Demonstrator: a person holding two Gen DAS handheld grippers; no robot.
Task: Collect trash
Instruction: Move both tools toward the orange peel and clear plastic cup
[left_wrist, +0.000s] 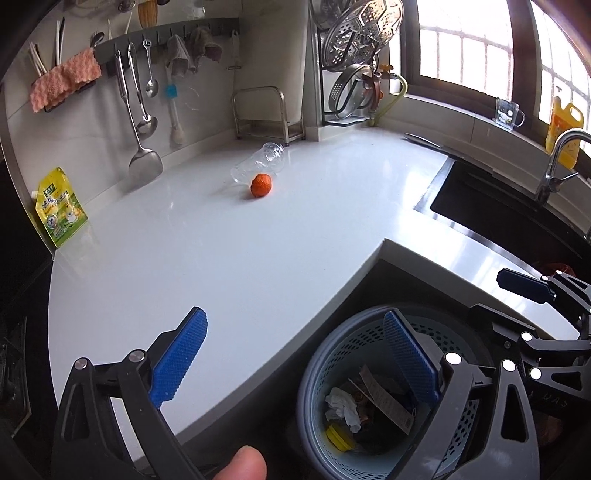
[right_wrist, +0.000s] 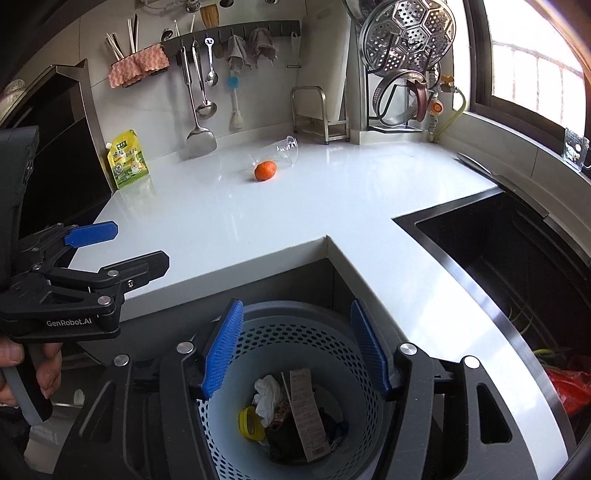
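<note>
Right claw (right_wrist: 295, 347) empty above bin (right_wrist: 295, 321)

Daylight enters from the window (left_wrist: 480, 48) at upper right, blown out white; glare streaks the countertop (right_wrist: 229, 221). Fisheye curvature bends edges; corners fall dark.

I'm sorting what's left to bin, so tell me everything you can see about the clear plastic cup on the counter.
The clear plastic cup is see-through, thin-walled and looks empty. It lies tipped on its side on the white counter near the back wall, open mouth toward the metal rack. An orange fruit sits right against its front; actual contact can't be confirmed. Neither gripper is near it.
</note>
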